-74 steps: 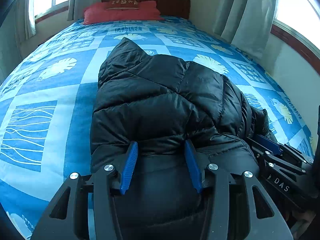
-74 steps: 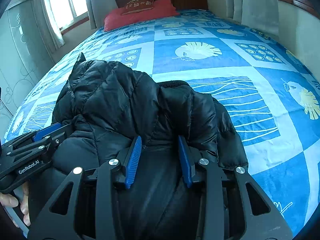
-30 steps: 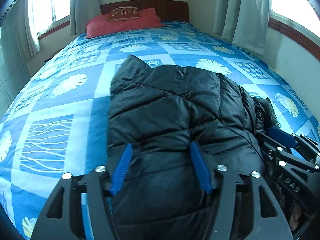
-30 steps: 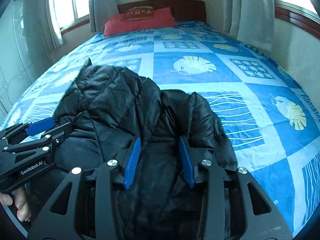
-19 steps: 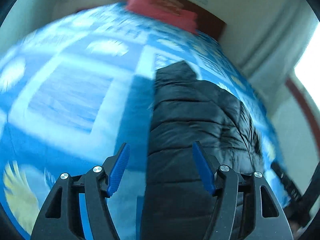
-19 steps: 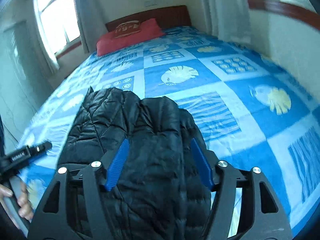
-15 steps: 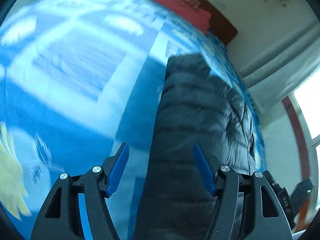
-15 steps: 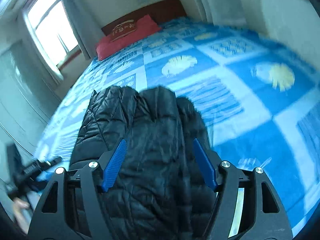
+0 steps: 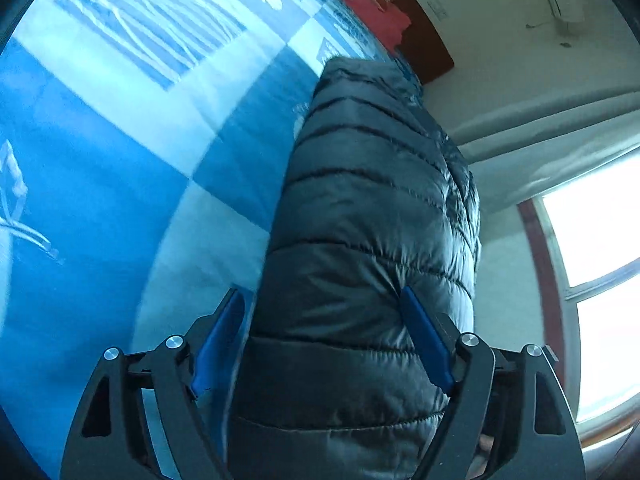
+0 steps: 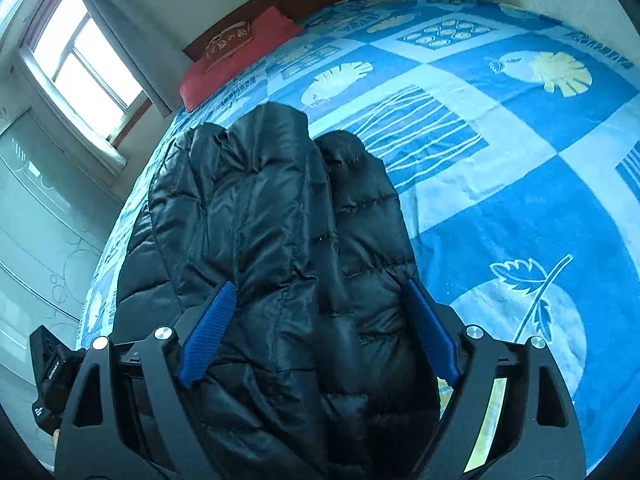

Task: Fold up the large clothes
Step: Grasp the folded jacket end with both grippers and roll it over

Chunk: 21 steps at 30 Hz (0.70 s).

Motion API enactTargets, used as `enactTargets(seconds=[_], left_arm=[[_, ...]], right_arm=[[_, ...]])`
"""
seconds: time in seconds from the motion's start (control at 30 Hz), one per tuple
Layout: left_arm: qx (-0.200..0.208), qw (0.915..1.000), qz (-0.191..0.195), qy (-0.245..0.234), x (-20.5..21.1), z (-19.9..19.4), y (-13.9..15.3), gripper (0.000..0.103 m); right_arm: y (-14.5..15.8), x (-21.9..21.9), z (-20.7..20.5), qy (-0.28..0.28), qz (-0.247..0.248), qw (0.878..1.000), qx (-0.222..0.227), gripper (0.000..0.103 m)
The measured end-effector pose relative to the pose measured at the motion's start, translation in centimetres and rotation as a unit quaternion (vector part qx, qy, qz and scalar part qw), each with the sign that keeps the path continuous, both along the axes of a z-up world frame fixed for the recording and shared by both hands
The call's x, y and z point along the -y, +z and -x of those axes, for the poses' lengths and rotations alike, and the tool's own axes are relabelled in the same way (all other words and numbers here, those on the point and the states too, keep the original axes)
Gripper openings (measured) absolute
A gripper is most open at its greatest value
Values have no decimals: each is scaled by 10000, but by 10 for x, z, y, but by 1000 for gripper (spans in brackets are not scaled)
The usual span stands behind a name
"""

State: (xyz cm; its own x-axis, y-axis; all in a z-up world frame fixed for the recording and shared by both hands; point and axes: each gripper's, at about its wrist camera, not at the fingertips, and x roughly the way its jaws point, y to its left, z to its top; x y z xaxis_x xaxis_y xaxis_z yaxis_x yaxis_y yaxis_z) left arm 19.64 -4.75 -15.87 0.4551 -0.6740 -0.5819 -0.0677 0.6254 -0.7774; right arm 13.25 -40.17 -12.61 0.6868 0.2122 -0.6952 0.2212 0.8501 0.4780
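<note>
Opening wider than a second ago, both the left gripper (image 9: 322, 336) and right gripper (image 10: 318, 332) straddle the black jacket (image 10: 280, 220).

Left gripper (image 9: 322, 332) rolled hard since a second ago: bed (image 9: 120, 168) now tilts steeply in its view, window swung to lower right. Jaws opening, wider than before, black puffer jacket (image 9: 368, 240) between pads, none pressing. Right gripper (image 10: 316, 332) rolled less, jaws opening too, spread from narrow pinch, jacket bulk between. Jacket lies narrower, folded.
</note>
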Motion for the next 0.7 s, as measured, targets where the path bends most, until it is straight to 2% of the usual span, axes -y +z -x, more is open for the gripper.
enactTargets(seconds=[0.17, 0.3, 0.37, 0.47, 0.7], left_arm=[[-34, 9998, 174, -112, 4, -3, -6, 82], [-87, 9995, 254, -146, 2, -5, -7, 82], [-89, 9995, 247, -169, 3, -6, -6, 83], [-91, 9993, 280, -212, 2, -7, -8, 84], [-78, 9988, 218, -441, 12, -20, -9, 86]], right_arm=[[-2, 0, -5, 262, 86, 9996, -16, 91], [-3, 4, -9, 256, 231, 9994, -37, 96], [-12, 9, -11, 279, -81, 9995, -121, 97], [-33, 21, -10, 303, -986, 9945, -196, 97], [-35, 14, -17, 612, -958, 9931, -274, 97]])
